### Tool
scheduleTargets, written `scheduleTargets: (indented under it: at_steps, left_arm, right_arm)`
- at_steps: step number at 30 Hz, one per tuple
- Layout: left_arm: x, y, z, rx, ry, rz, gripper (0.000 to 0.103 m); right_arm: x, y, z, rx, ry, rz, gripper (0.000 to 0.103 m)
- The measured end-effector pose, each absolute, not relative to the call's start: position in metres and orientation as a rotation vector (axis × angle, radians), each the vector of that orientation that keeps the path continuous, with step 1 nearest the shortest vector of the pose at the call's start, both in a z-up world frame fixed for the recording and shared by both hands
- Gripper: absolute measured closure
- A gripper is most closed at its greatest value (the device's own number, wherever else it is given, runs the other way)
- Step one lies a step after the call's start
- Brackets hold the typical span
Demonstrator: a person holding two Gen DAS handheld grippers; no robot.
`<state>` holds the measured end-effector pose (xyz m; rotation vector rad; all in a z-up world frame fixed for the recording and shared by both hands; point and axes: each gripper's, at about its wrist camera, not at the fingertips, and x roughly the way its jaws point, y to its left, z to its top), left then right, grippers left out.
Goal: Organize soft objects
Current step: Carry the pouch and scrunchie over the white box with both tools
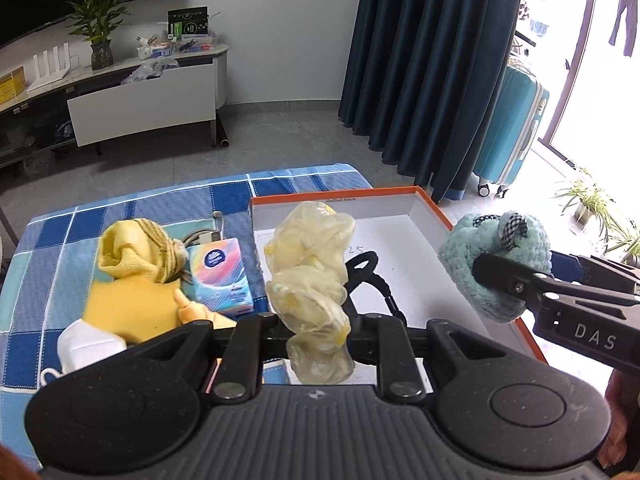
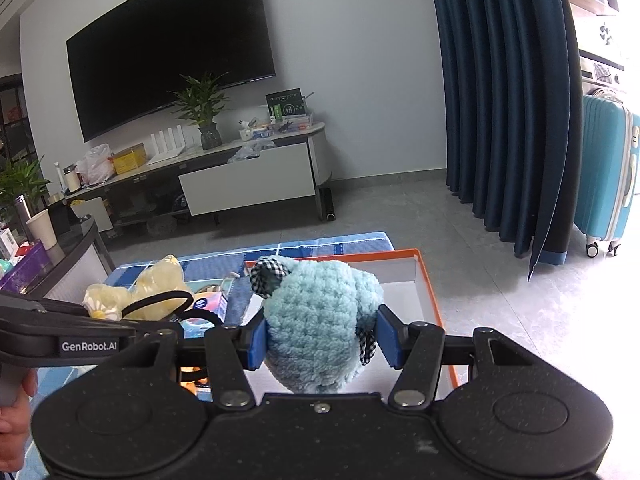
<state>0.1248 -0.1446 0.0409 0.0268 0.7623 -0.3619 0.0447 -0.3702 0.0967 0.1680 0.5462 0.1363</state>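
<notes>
The pale scrunchie (image 1: 310, 280) hides the left gripper's (image 1: 318, 338) fingertips.

A wall-mounted television (image 2: 172, 44) is seen above a media console (image 2: 208, 176) bearing a potted plant (image 2: 202, 110). Navy curtains (image 2: 504, 100) are hung beside a turquoise suitcase (image 2: 606, 176).

grippers: 2, left gripper (image 1: 318, 330), right gripper (image 2: 320, 334) | yellow scrunchie (image 1: 310, 264): 1 | blue crocheted toy (image 2: 320, 320): 1 | orange-rimmed box (image 1: 400, 216): 1 | tissue pack (image 1: 222, 276): 1 | yellow cloth (image 1: 136, 256): 1 | white face mask (image 1: 86, 346): 1 | black hair tie (image 1: 372, 280): 1
</notes>
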Motion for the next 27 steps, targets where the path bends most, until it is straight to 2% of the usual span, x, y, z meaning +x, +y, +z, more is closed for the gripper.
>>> scheduleTargets:
  at_steps: [27]
  left_arm:
    - [0.168,-0.188,0.025,-0.008,0.826,-0.295,0.081]
  right_arm:
    - [0.117,-0.399,0.075,0.131,0.635,0.15,0.036]
